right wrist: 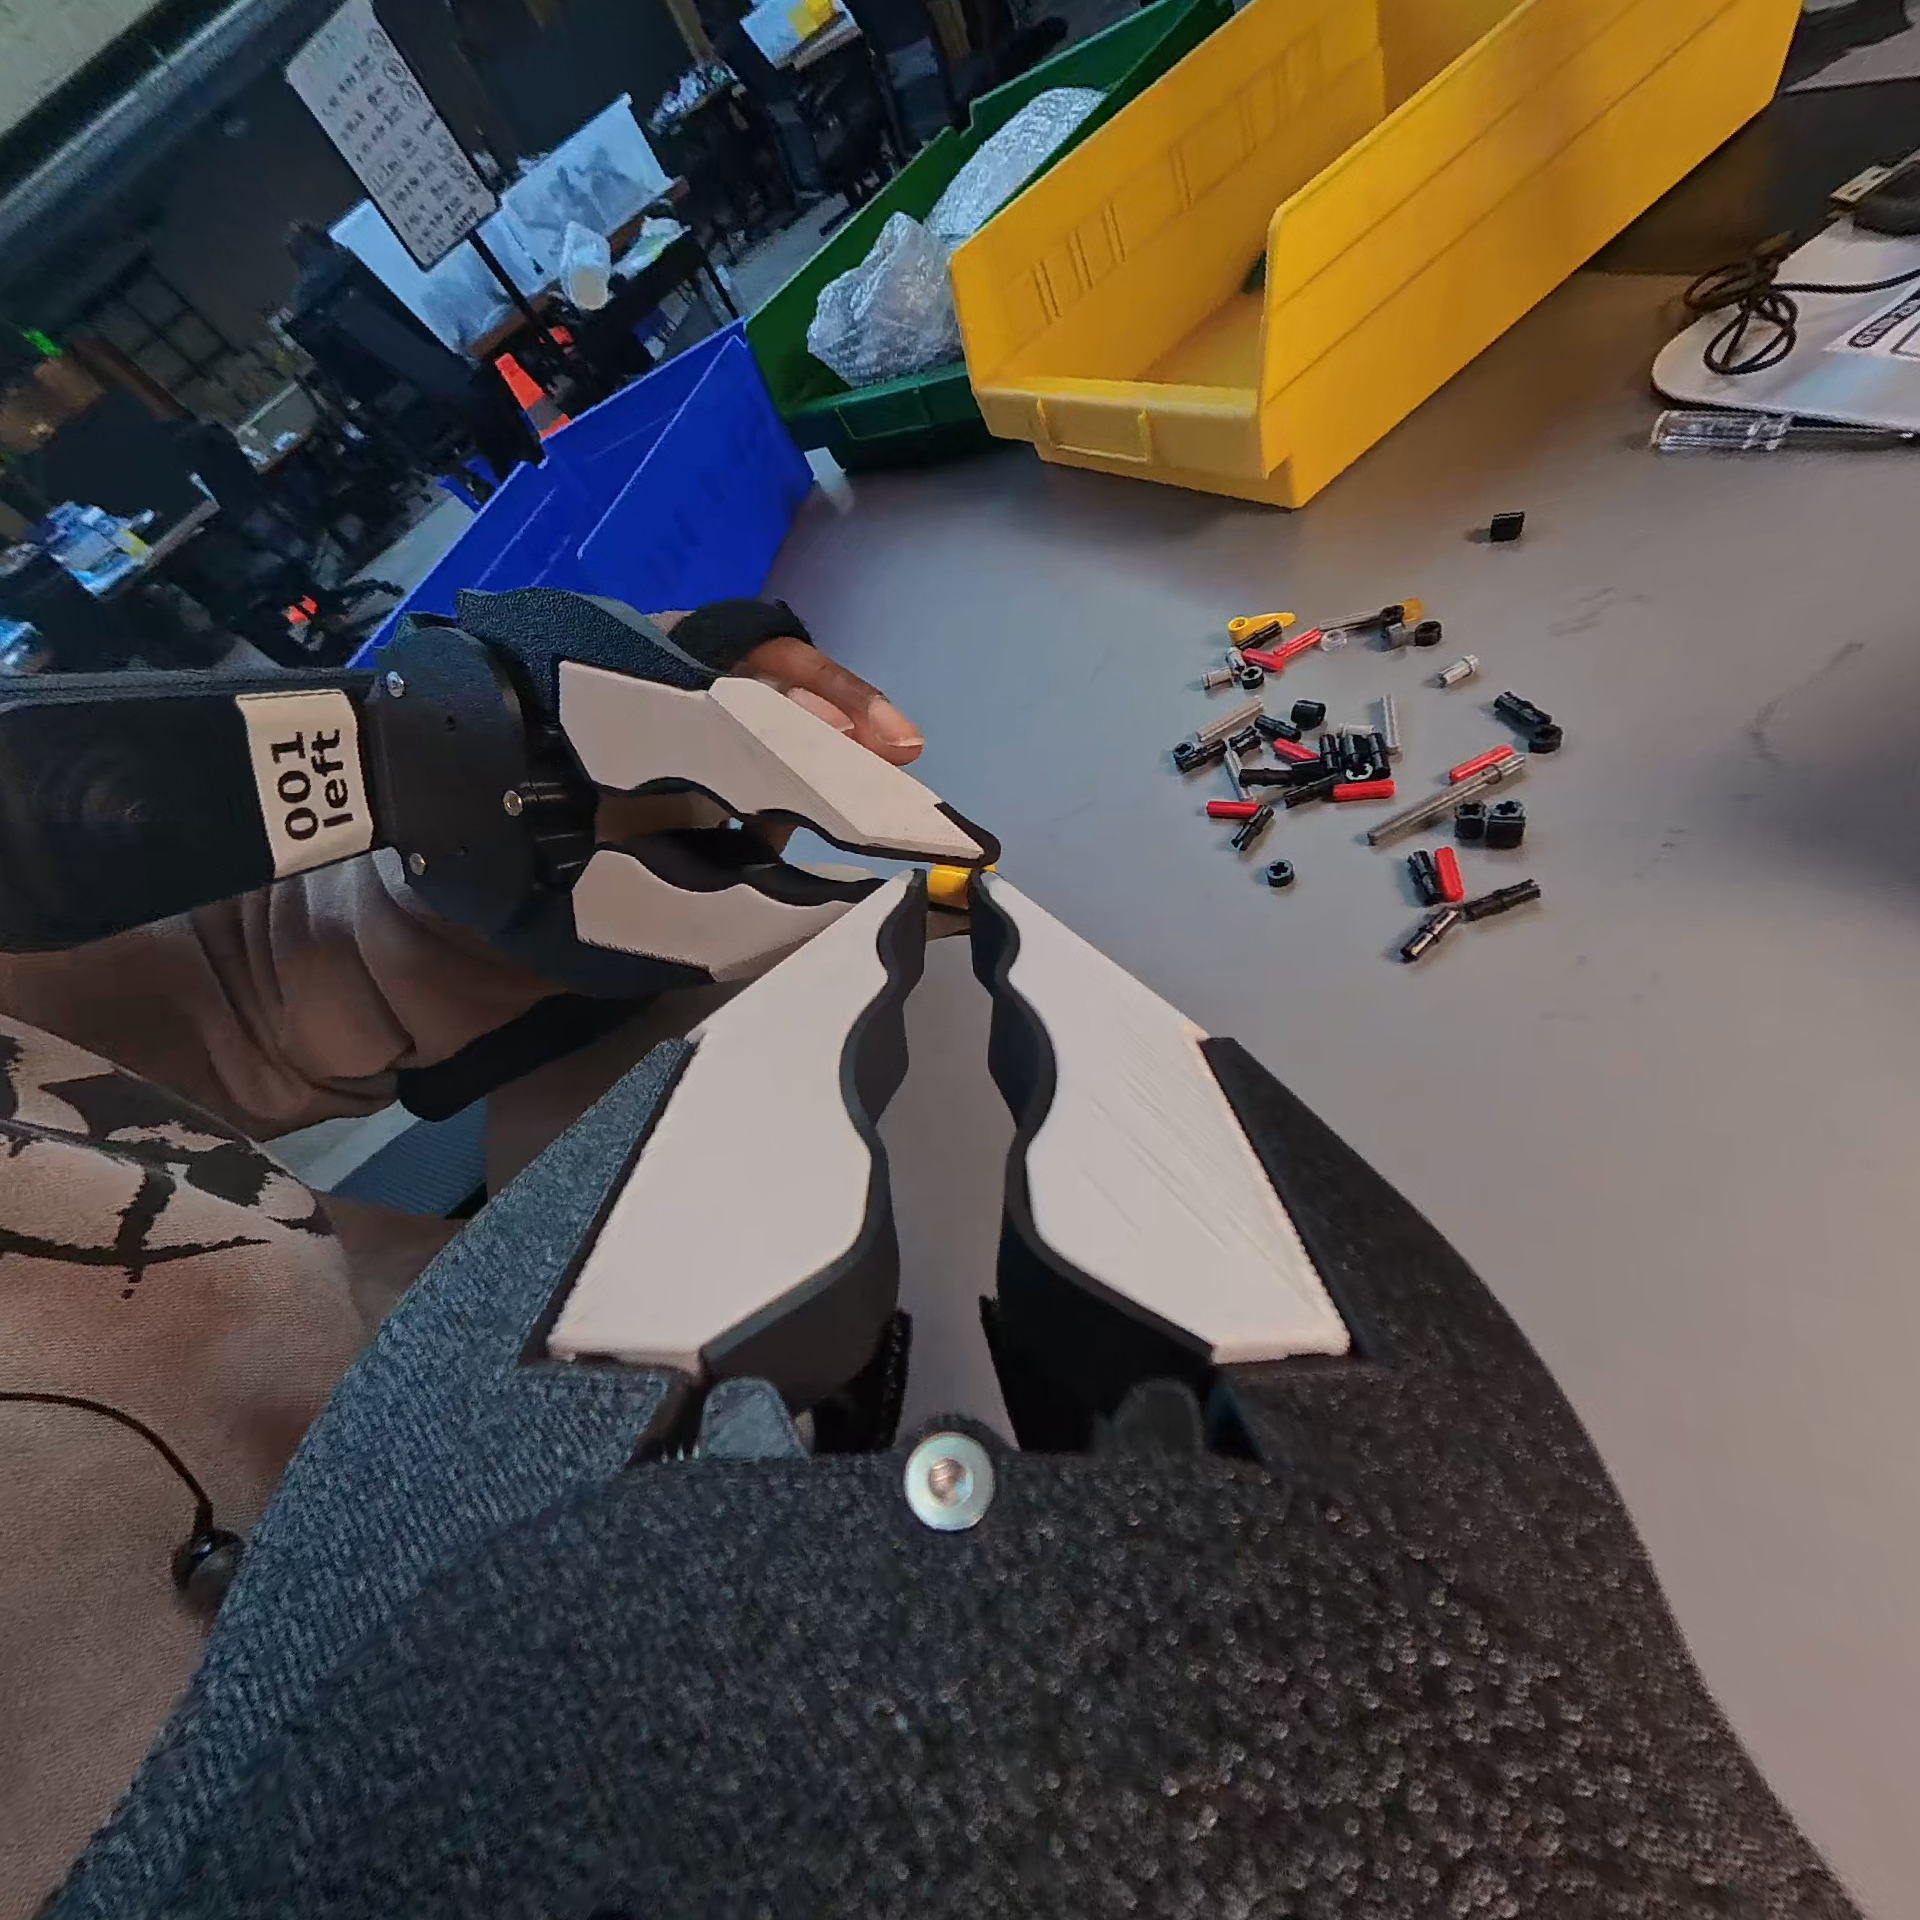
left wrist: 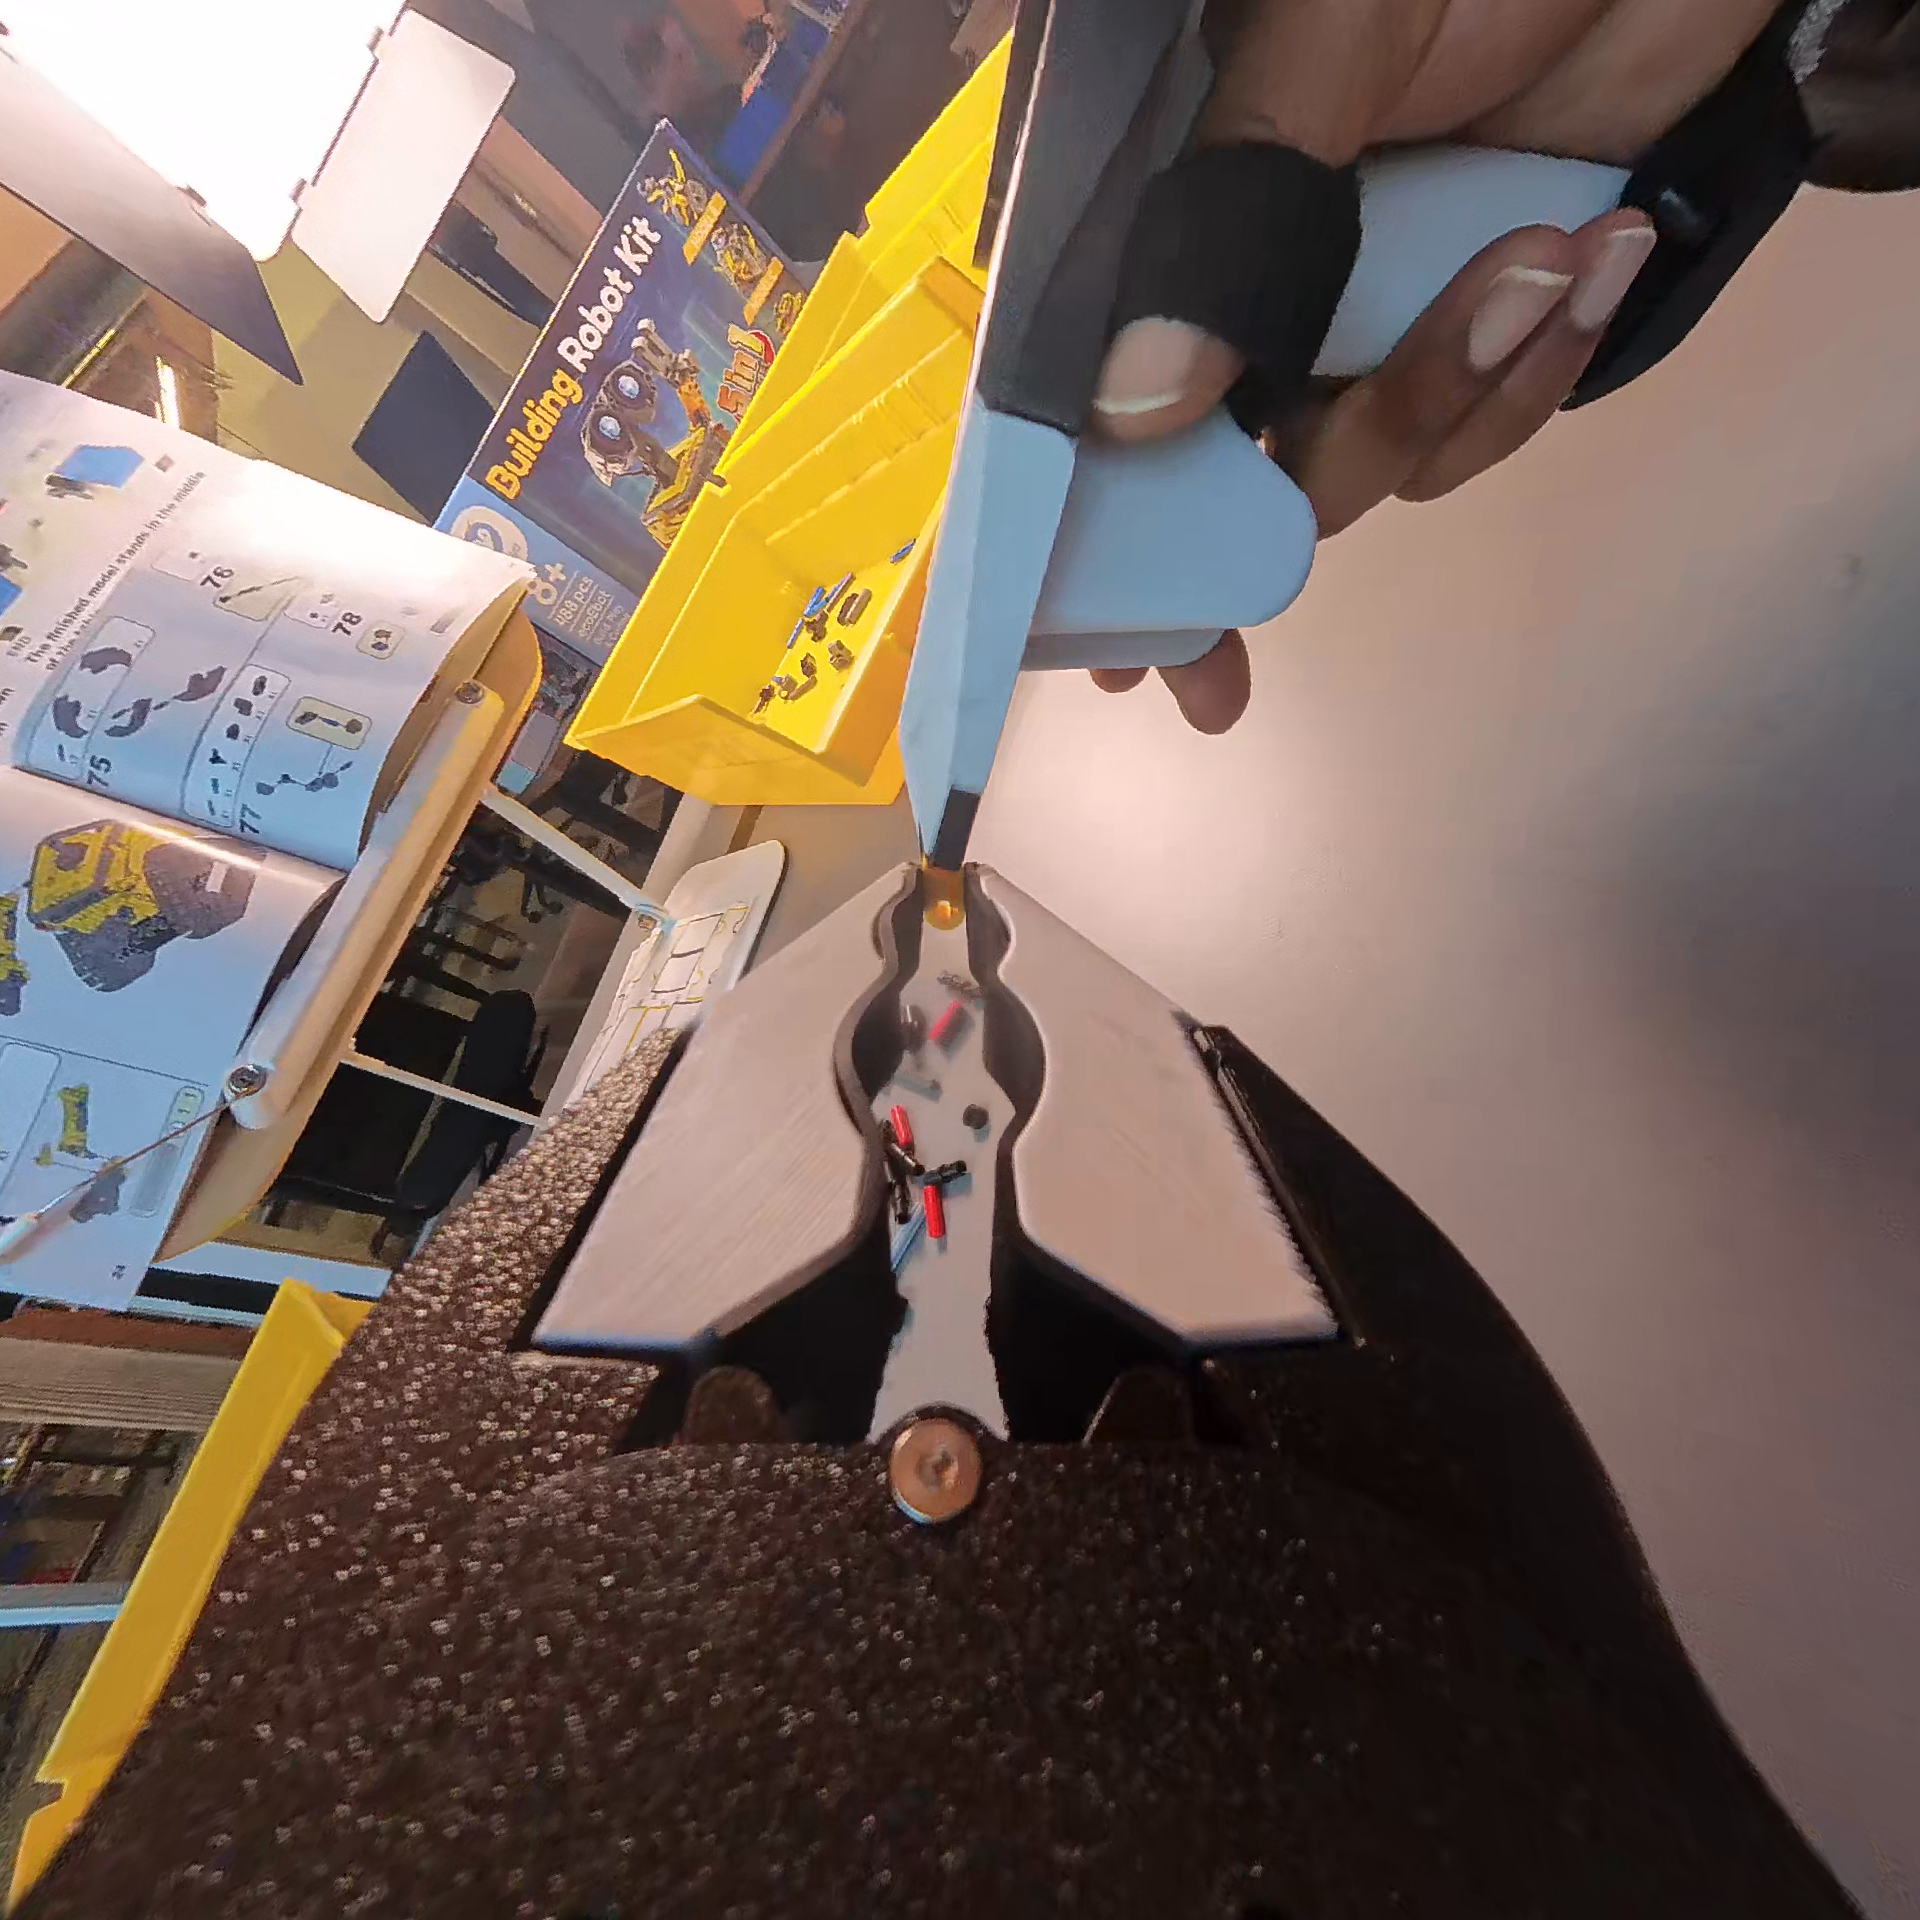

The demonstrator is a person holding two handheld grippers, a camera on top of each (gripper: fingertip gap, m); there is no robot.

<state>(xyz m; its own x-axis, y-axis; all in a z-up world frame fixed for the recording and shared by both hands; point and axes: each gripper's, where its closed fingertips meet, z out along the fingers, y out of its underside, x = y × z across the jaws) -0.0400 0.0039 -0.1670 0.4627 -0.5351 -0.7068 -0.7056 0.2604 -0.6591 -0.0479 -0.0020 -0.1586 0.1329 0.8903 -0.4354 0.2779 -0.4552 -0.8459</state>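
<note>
Left gripper (right wrist: 961,857) and right gripper (right wrist: 948,889) both pinch one small yellow piece (right wrist: 948,883) tip-to-tip, loose parts (right wrist: 1361,769) scattered just beyond, probably steadying it.

left gripper (left wrist: 943,883): fingers nearly closed | right gripper (right wrist: 948,883): likewise, seemingly pinching

Printed writing stands on a dark blue toy box (left wrist: 634,416) leaning behind the yellow bin. An open instruction booklet (left wrist: 208,644) on a wooden stand bears step numbers and small captions. A white label (right wrist: 312,784) with digits and a word sits on the left gripper (right wrist: 951,868). Far off, a white sign (right wrist: 390,125) carries rows too small to read.
</note>
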